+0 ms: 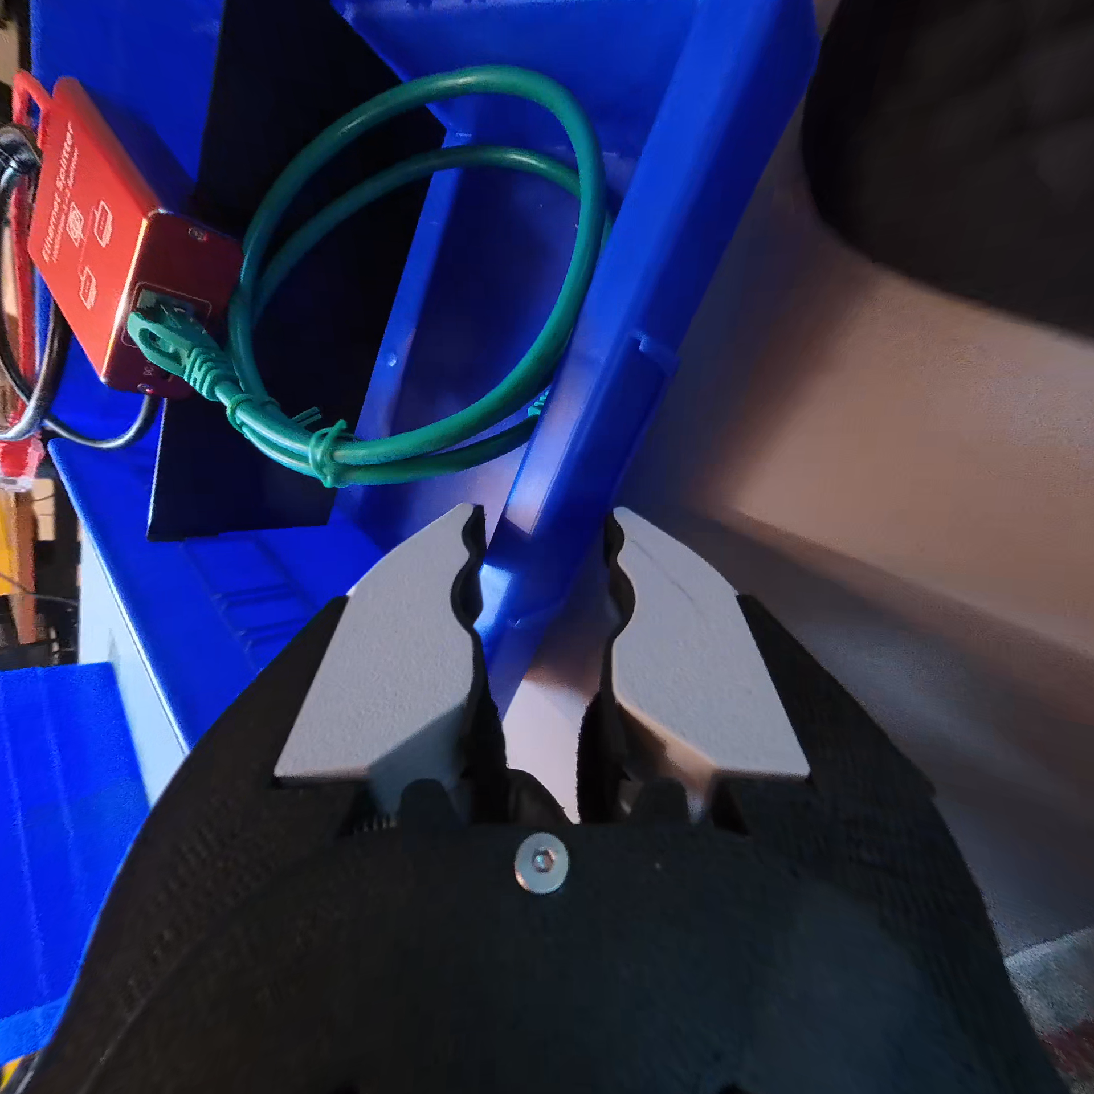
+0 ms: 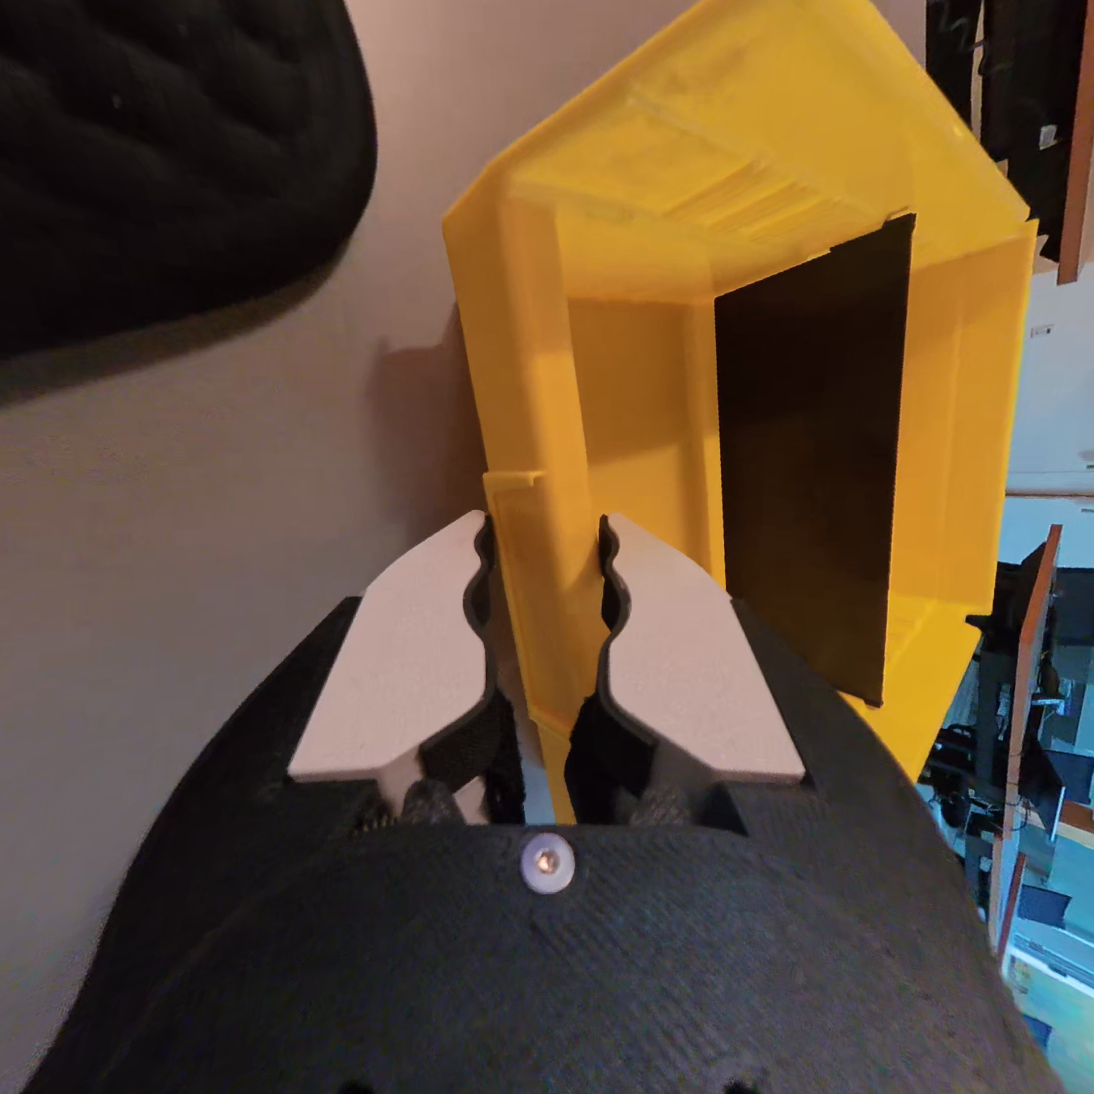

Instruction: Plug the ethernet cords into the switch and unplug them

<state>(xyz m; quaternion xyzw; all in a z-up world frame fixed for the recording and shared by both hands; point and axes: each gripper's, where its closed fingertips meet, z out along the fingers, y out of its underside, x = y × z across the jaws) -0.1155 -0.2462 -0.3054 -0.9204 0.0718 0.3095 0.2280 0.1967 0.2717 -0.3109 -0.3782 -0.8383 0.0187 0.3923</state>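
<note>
A red switch box (image 1: 89,237) lies inside a tilted blue bin (image 1: 651,296). A green ethernet cord (image 1: 583,195), coiled and tied in a loop, has its plug (image 1: 171,349) seated in a port of the switch. My left gripper (image 1: 544,521) is shut on the blue bin's rim, below and to the right of the cord. My right gripper (image 2: 544,527) is shut on the side wall of a tilted yellow bin (image 2: 651,385). No cord or switch shows in the right wrist view.
A black divider panel (image 1: 284,296) stands in the blue bin and another black divider panel (image 2: 811,444) in the yellow one. A red plug (image 1: 18,462) and black wire (image 1: 100,441) hang at the left. A dark padded object (image 2: 148,148) lies on the beige surface (image 2: 177,533). A second blue bin (image 1: 53,799) sits lower left. Left tips to right tips: about 60 cm.
</note>
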